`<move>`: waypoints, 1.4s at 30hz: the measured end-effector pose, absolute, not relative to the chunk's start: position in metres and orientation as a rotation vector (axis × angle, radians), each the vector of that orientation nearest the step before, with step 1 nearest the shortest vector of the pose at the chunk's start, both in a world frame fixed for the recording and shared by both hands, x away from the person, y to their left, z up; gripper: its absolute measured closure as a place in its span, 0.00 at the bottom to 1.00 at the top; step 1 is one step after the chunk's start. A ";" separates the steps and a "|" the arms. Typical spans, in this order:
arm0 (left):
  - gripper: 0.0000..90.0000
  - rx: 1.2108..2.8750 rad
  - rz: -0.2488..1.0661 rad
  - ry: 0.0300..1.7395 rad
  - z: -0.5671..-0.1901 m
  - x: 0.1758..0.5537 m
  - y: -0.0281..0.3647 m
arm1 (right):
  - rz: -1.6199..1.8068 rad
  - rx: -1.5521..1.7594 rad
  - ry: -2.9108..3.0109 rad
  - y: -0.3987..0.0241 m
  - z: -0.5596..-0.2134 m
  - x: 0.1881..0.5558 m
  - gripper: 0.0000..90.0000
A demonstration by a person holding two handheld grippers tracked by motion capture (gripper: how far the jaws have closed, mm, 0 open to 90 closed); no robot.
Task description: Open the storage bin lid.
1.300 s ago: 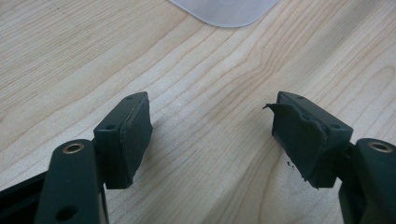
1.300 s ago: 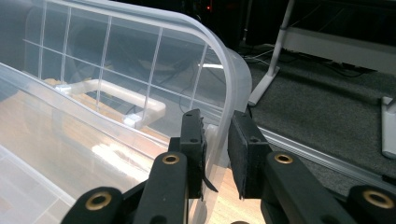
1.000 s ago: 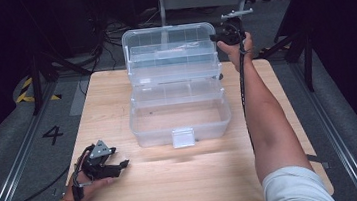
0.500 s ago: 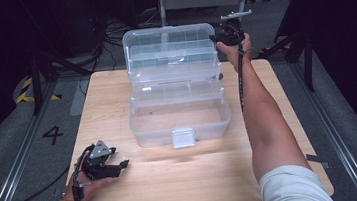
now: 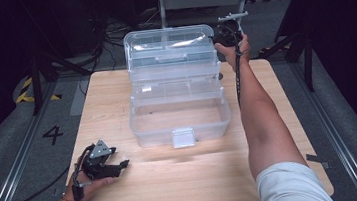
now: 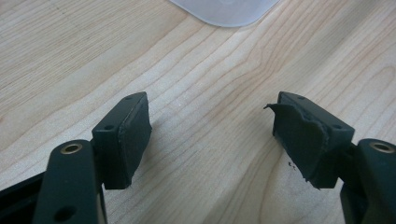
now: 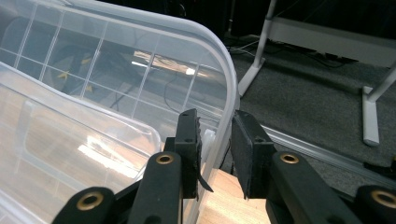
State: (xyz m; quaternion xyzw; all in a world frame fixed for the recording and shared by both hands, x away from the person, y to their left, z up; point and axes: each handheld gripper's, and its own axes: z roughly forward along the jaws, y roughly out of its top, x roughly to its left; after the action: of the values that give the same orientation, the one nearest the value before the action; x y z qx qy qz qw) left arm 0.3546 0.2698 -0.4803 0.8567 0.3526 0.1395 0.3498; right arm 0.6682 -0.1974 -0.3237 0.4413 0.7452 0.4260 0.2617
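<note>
A clear plastic box [image 5: 180,113] sits open mid-table [image 5: 116,97], its lid [image 5: 170,46] tilted up at the far edge. The right gripper [image 5: 224,36] straddles the lid's rim [image 7: 223,88], its jaws just easing apart with the rim between them and a gap on one side. The left gripper [image 5: 104,164] rests open near the table's front edge. The lid looks light, thin, slick and flexible; the rim's corner seems the safest hold.

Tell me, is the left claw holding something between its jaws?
No. In the left gripper view the left claw has its jaws wide apart, with just bare wooden table between them.
</note>
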 end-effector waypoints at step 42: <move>0.31 2.214 0.367 0.923 -0.481 0.354 0.269 | 1.131 1.173 2.041 -0.200 -0.317 0.657 0.81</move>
State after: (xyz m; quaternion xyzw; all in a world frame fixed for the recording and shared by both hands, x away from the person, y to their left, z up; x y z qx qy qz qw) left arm 0.3541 0.2688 -0.4806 0.8546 0.3564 0.1417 0.3499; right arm 0.6565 -0.2004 -0.3172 0.4334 0.7544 0.4178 0.2618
